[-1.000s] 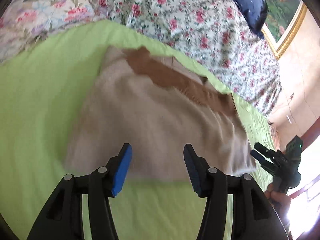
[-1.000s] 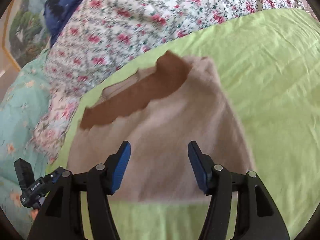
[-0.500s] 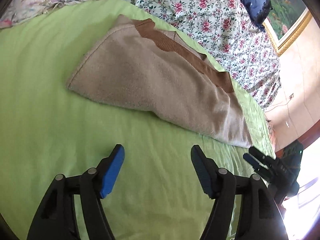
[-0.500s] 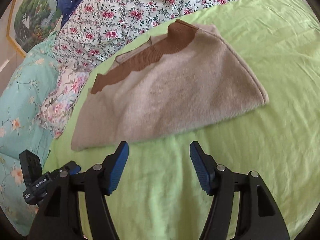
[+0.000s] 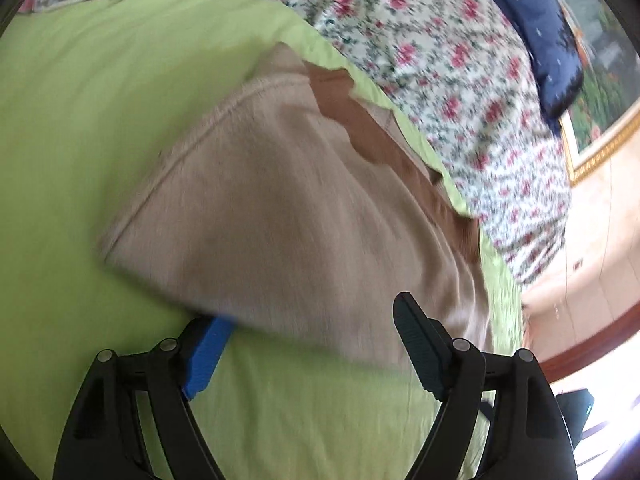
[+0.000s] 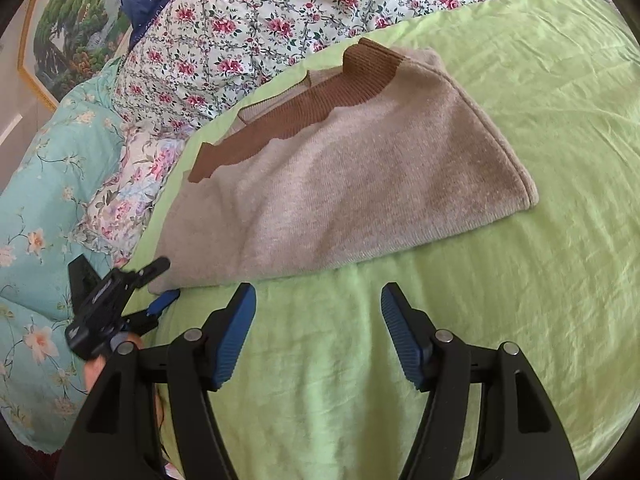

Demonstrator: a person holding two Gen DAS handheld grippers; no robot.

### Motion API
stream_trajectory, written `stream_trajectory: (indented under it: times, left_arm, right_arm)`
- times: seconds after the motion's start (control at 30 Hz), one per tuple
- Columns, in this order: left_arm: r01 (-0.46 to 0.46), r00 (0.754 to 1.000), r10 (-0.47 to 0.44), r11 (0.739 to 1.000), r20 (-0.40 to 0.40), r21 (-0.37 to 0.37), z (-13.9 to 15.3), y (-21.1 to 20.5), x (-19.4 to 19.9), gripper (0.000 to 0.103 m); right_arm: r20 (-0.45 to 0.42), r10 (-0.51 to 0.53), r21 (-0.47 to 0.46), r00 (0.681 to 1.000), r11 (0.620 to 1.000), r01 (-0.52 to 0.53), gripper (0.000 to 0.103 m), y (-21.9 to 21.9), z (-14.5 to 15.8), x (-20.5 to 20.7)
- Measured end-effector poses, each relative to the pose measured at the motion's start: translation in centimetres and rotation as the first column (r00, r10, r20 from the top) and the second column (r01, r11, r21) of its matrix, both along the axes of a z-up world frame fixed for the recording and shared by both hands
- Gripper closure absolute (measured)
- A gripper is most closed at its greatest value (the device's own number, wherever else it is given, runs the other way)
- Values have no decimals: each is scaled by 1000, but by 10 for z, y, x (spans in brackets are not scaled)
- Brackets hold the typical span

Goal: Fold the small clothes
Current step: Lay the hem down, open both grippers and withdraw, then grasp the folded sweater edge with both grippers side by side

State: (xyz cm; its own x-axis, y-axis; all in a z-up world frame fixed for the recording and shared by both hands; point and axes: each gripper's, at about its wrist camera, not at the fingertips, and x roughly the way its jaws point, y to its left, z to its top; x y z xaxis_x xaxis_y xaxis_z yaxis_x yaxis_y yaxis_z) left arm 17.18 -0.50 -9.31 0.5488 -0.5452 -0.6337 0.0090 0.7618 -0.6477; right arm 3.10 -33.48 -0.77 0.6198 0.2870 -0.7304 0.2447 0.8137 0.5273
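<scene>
A beige knitted garment [image 6: 360, 184] with a brown ribbed band [image 6: 304, 108] lies folded on the green sheet [image 6: 520, 320]. My right gripper [image 6: 319, 290] hovers open just in front of its near edge, with only sheet between the pads. In the right wrist view, my left gripper [image 6: 168, 278] is at the garment's left corner, one finger above the cloth and one blue pad below. The blurred left wrist view shows the garment [image 5: 288, 216] close up. My left gripper [image 5: 312, 312] has its jaws opening there, the left pad [image 5: 208, 348] partly under the garment's edge.
A floral quilt [image 6: 280, 8] borders the far side of the sheet, with a teal flowered cover [image 6: 40, 200] to the left. A navy pillow [image 5: 540, 32] and a framed painting [image 6: 68, 28] lie beyond. A person's hand [image 6: 94, 372] holds the left gripper.
The right gripper drew back from the garment, then held still. The left gripper also backed off, then came in low to the garment's edge with its jaws wider.
</scene>
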Motion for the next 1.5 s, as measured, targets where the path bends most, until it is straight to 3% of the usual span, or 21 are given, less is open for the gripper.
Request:
stream_trajectory:
  times: [0.17,0.27,0.37,0.43,0.53,0.63,0.73,0.93,1.0,1.1,1.27,1.3,1.33,1.37,1.43,1.5]
  left_arm:
    - [-71,997,71,997,11,-7,2,9,24,22]
    - [-99,995,98,995,34,30,7,10,36,27]
    - [-88,993,82,993,81,76,17,8,42,46]
    - [-72,990,58,992,128,108,29,6,42,69]
    - [-29,977,-5,987,214,158,54,-9,38,90]
    - [42,956,-98,978,277,203,75,-34,32,93]
    - [127,921,-215,954,324,272,88,-72,25,95]
    - [274,871,-382,900,310,338,79,-134,15,95]
    - [308,860,-421,879,288,363,70,-147,12,95]
    - [333,853,-449,861,267,385,61,-158,12,95]
    - [353,850,-462,856,253,378,55,-157,13,95]
    - [354,850,-464,854,250,381,54,-157,13,95]
    - [352,850,-463,853,249,384,54,-157,13,95]
    - [349,850,-463,852,250,391,53,-157,12,95]
    - [341,851,-461,849,252,404,54,-158,10,95]
    - [340,850,-460,851,256,400,59,-159,9,95]
  right_arm:
    - [1,-3,2,1000,1000,3,37,1,0,3]
    - [10,4,7,1000,1000,-4,37,-1,1,9]
    - [20,21,11,1000,1000,-21,37,-5,6,20]
    - [42,37,23,998,999,-38,37,-10,10,28]
    - [72,54,54,996,997,-58,37,-22,15,42]
    - [62,58,96,996,993,-64,37,-38,14,60]
    - [50,74,110,996,991,-79,36,-48,15,83]
    - [85,187,244,979,948,-202,36,-44,20,146]
    - [91,242,296,966,919,-258,36,-37,15,169]
    - [69,301,334,951,891,-307,26,-21,2,205]
    - [48,348,347,936,873,-343,27,8,-18,256]
    - [52,349,345,936,873,-345,29,13,-20,266]
    - [55,349,347,935,872,-346,39,17,-23,275]
    - [54,354,351,934,868,-350,56,22,-25,283]
    - [39,357,336,933,875,-349,78,26,-28,294]
    - [47,354,320,934,881,-350,84,28,-24,297]
